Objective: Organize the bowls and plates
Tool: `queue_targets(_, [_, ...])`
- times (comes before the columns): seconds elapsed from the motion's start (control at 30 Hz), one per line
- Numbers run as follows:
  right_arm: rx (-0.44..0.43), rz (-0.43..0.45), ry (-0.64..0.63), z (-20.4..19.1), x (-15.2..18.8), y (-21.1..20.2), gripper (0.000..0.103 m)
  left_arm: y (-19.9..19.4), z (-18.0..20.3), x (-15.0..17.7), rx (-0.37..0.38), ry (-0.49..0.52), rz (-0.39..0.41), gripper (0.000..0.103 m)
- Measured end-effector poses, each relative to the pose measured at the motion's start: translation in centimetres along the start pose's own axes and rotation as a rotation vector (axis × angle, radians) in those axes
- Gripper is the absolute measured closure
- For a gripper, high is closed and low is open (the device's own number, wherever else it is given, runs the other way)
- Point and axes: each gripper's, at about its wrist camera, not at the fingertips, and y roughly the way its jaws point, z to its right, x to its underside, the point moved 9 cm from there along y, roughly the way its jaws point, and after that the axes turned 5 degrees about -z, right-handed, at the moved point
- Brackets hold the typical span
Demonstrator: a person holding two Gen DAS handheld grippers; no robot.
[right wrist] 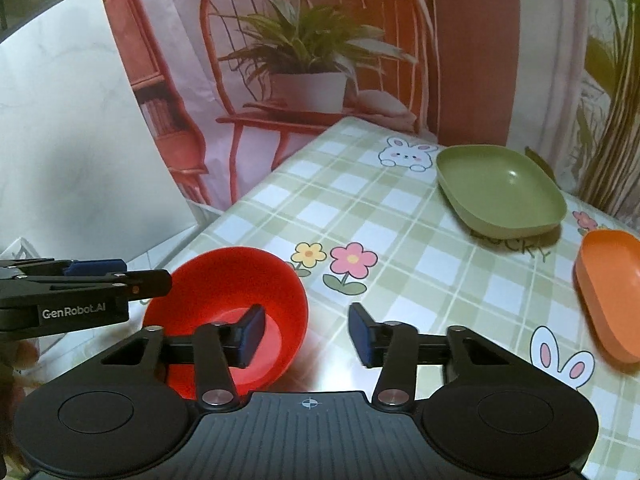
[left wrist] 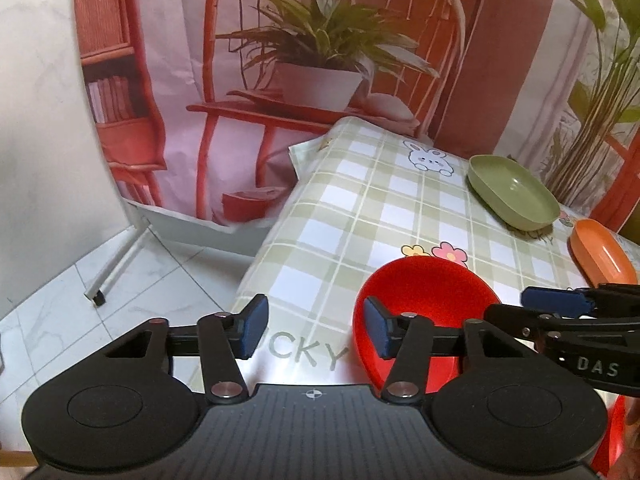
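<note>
Red bowl point(right wrist: 224, 304) between both grippers

**Checked table, three dishes on it**

I'm looking down at a table point(right wrist: 352, 200) covered with a glossy green-and-white checked cloth printed with rabbits, flowers and the word "LUCKY". Three dishes sit directly on it. Nearest me, by the table's left edge, is a round red bowl point(right wrist: 224, 280), upright and empty. Toward the far right I see a green plate point(right wrist: 500, 196), a shallow rounded rectangle, also empty, resting partly over a "LUCKY" print. An orange plate point(right wrist: 608, 288) of similar shape lies at the right, nearer than the green one and apart from it. The red bowl stands well apart from both. Bare cloth fills the middle between them.
</note>
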Motion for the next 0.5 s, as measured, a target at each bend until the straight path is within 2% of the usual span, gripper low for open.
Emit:
queue_targets(0.07, [-0.003,0.0,0.006,0.1,0.1,0.1,0.069,0.1,0.2,0.2,-0.002,0.003,-0.002,0.051])
queue_targets(0.17, [-0.007,-0.002,0.013,0.0,0.2,0.0,0.075,0.2,0.6,0.5,0.006,0.018,-0.011,0.064])
queue_targets(0.23, [-0.012,-0.003,0.018,0.0,0.3,0.0,0.079,0.2,0.9,0.8,0.003,0.027,-0.011,0.067])
queue_targets(0.3, [-0.02,-0.007,0.022,-0.1,0.4,0.0,0.089,0.2,1.2,1.0,0.004,0.03,-0.013,0.073])
queue_targets(0.37, [-0.025,-0.011,0.024,-0.2,0.6,0.0,0.095,0.3,1.2,1.2,0.007,0.024,-0.016,0.076])
queue_targets(0.5, [-0.042,-0.002,0.032,-0.3,0.8,-0.3,0.097,0.2,1.5,1.3,0.029,0.012,-0.007,0.09])
